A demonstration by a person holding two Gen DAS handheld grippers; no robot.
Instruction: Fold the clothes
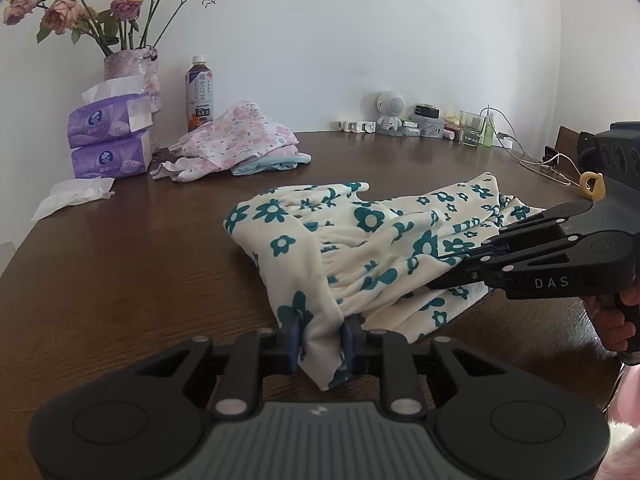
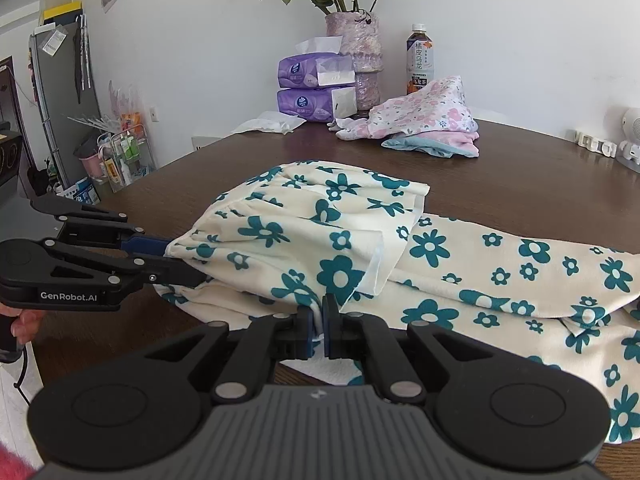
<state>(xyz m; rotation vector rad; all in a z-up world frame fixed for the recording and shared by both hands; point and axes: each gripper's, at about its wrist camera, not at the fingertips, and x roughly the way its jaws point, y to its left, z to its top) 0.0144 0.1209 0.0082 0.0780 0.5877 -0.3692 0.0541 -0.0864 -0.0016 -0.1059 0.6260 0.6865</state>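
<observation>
At the far left of the dark tabletop (image 2: pixel 520 168) stand two purple tissue packs (image 2: pixel 314 88) with a vase of dried roses (image 2: pixel 354 52) and a tea bottle (image 2: pixel 420 60) close by; just to their right lies a small pile of pink and blue clothes (image 2: pixel 428 128), loosely stacked. Nearer, the cream garment with teal flowers (image 2: pixel 460 264) sprawls across the middle, one gathered end doubled over the rest. The left hand-held gripper (image 1: pixel 319 336) is clamped on a corner of that gathered end; the right hand-held gripper (image 2: pixel 319 320) pinches the same folded edge further along — both jaws closed on cloth. The fabric looks light, soft and limp, likely to sag and slide between holds, so corners and the elastic seam seem the surest places to take it.
</observation>
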